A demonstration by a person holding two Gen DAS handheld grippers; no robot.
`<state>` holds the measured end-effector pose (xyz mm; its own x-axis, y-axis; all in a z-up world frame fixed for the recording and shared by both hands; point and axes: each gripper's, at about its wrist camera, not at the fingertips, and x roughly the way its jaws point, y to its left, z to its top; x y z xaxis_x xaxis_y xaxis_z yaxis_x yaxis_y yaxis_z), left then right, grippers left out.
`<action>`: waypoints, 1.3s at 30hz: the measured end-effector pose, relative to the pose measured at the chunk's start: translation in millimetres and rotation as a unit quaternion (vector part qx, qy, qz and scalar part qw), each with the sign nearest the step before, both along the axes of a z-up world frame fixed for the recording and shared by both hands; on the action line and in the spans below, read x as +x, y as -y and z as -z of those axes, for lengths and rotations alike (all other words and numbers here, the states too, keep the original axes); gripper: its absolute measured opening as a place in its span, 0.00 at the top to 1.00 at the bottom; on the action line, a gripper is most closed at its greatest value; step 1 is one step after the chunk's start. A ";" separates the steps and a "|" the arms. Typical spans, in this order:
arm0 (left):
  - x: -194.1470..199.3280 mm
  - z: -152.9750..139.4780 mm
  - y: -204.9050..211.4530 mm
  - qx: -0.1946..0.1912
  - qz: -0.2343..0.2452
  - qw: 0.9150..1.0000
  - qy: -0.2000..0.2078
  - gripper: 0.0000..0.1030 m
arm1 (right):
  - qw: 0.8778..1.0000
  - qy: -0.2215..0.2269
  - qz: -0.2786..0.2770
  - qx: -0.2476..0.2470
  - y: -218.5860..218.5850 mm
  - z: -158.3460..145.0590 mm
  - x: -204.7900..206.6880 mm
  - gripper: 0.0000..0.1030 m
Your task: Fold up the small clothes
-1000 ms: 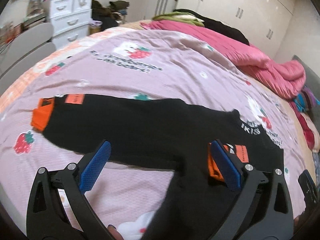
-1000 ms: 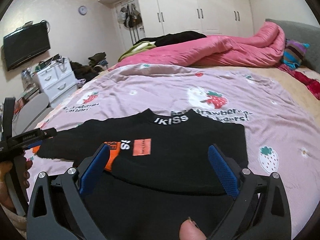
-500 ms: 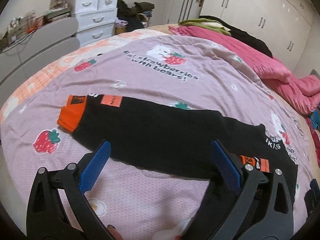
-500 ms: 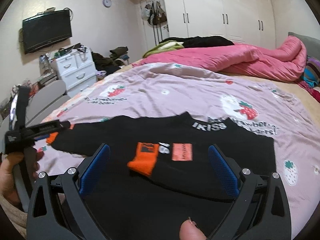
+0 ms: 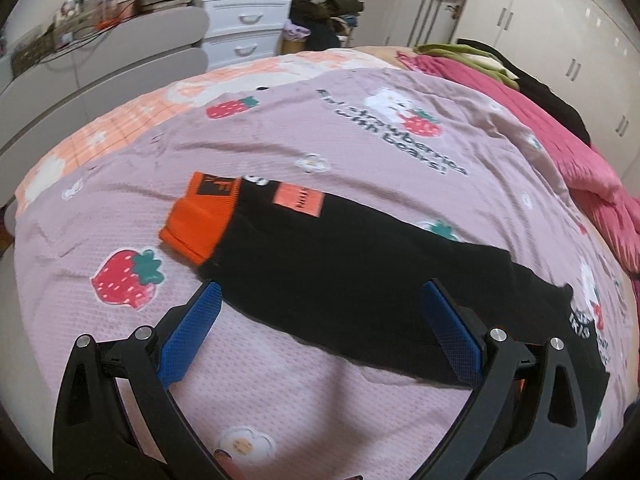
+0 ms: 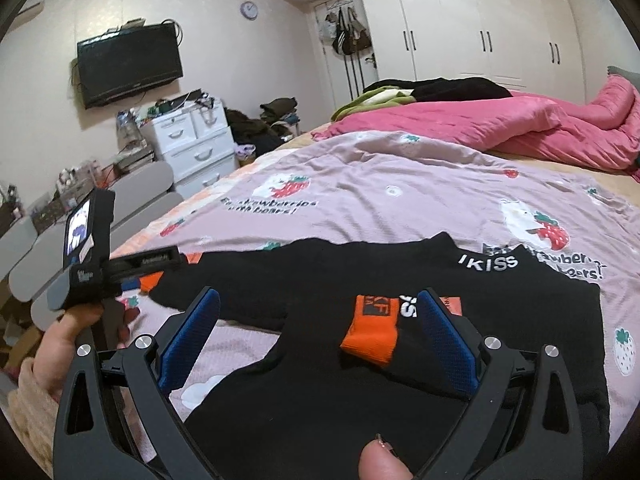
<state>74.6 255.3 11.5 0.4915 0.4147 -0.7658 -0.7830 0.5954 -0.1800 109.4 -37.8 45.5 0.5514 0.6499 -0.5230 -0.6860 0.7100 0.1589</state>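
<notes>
A small black sweater (image 6: 400, 360) lies flat on the bed's strawberry-print blanket (image 5: 360, 128). One sleeve, with its orange cuff (image 6: 370, 330), is already folded across the chest; the other sleeve (image 5: 340, 264) is spread out sideways, its orange cuff (image 5: 198, 220) at the far end. The left tongs (image 5: 318, 340) hover released above that outstretched sleeve, and the right tongs (image 6: 318, 340) hang released over the body. Folding looks barely half done: second sleeve, then the body.
</notes>
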 end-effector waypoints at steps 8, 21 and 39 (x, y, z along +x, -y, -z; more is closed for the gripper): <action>-3.6 15.8 -24.2 -0.012 -0.031 0.999 -0.017 0.09 | 1.000 -0.010 -0.009 -0.015 -13.1 13.4 -3.3 0.05; -16.5 59.3 -72.7 -0.079 -0.098 0.992 0.000 0.09 | 0.999 -0.021 -0.038 -0.033 -30.8 21.5 -20.5 0.05; -35.8 29.0 -76.8 -0.077 -0.076 0.988 0.109 0.92 | 0.998 -0.050 0.033 -0.010 18.7 20.7 8.9 0.05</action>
